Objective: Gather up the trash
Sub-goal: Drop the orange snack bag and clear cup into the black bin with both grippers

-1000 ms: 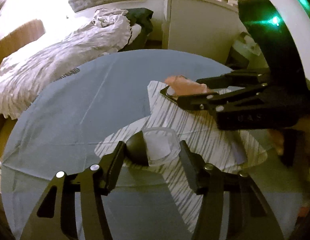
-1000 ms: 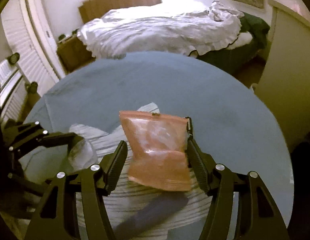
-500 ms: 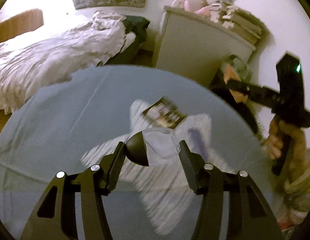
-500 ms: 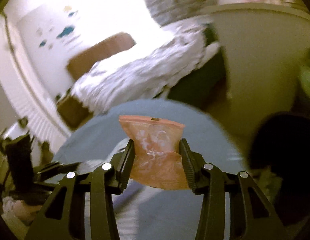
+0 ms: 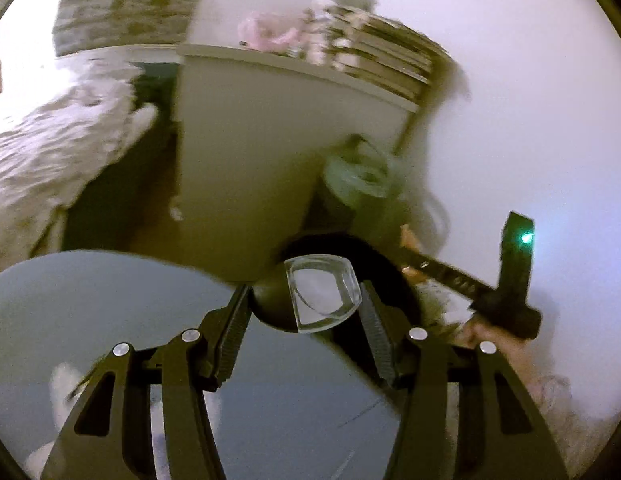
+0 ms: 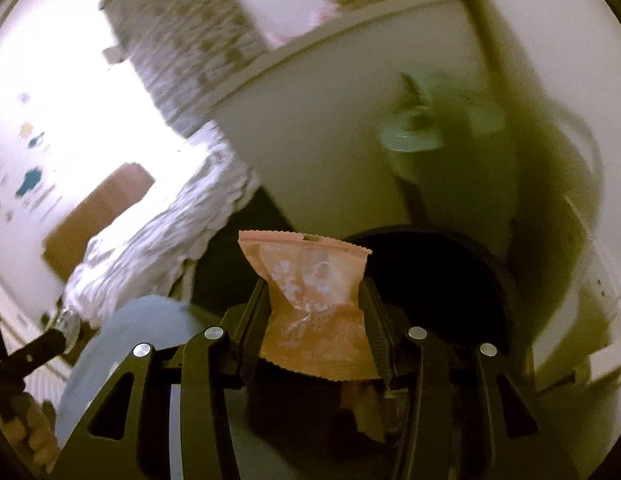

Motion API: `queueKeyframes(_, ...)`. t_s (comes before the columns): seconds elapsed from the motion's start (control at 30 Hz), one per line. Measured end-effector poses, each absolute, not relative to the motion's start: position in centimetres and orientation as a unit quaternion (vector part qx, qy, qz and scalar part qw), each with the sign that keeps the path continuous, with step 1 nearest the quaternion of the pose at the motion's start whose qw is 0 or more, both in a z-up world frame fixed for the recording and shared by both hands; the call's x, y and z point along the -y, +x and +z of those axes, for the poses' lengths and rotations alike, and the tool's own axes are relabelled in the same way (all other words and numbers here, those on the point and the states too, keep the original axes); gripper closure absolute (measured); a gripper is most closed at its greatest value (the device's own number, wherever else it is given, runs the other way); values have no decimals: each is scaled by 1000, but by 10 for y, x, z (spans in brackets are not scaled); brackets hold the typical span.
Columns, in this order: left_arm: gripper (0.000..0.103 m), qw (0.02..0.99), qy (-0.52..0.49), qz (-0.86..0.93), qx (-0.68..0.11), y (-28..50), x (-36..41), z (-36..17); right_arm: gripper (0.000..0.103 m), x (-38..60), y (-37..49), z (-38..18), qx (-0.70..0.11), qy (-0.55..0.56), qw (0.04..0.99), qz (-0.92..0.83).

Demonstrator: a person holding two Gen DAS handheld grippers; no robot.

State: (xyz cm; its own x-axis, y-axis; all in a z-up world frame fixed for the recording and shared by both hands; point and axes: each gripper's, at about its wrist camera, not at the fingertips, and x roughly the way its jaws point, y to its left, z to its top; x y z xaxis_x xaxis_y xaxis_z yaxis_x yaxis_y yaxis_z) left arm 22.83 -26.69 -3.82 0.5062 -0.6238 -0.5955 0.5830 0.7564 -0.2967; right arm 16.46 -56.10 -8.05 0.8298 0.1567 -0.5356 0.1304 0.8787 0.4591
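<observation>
Clear plastic cup (image 5: 321,294), squashed out of round with a dark rounded piece against its 9 o'clock side, is pinched between the left gripper (image 5: 302,308) fingers. Ribbed pads press it from both sides. Cup mouth faces the camera. It hangs off the table, past the edge of the blue-grey tablecloth (image 5: 90,300), which fills the 7–9 o'clock part of the left wrist view. Directly behind the cup sits a black round bin (image 5: 386,276), rim showing at 1–3 o'clock of the cup.

Right gripper (image 6: 316,312) is clamped on an orange plastic pouch (image 6: 310,304): fingers squeeze its middle, top seal flares out at 12 o'clock, crimped bottom edge sits low between the fingers. Pouch is upright and held in air over the dark opening of the black bin (image 6: 450,280), which spreads from 12 to 3 o'clock behind it. Something tan lies in the bin at 6 o'clock under the pouch; too dark to identify.

In the left view the right gripper (image 5: 414,256) shows at 3 o'clock, black body with a green LED, reaching toward the bin; a scrap of orange is visible at its tip.

Background is motion-blurred: white cabinet (image 5: 270,140) at 12 o'clock with stacked books (image 5: 382,60) on top, bed with white rumpled bedding (image 6: 158,248) at 9 o'clock, greenish round object (image 5: 358,176) on the floor beside the cabinet.
</observation>
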Motion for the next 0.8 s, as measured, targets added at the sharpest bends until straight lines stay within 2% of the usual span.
queueKeyframes(0.27, 49, 843, 0, -381, -381, 256, 346, -59, 57, 591, 165, -108, -280, 284, 917, -21)
queueKeyframes(0.8, 49, 825, 18, -379, -419, 282, 383, -92, 57, 599, 170, -116, -281, 283, 916, -36)
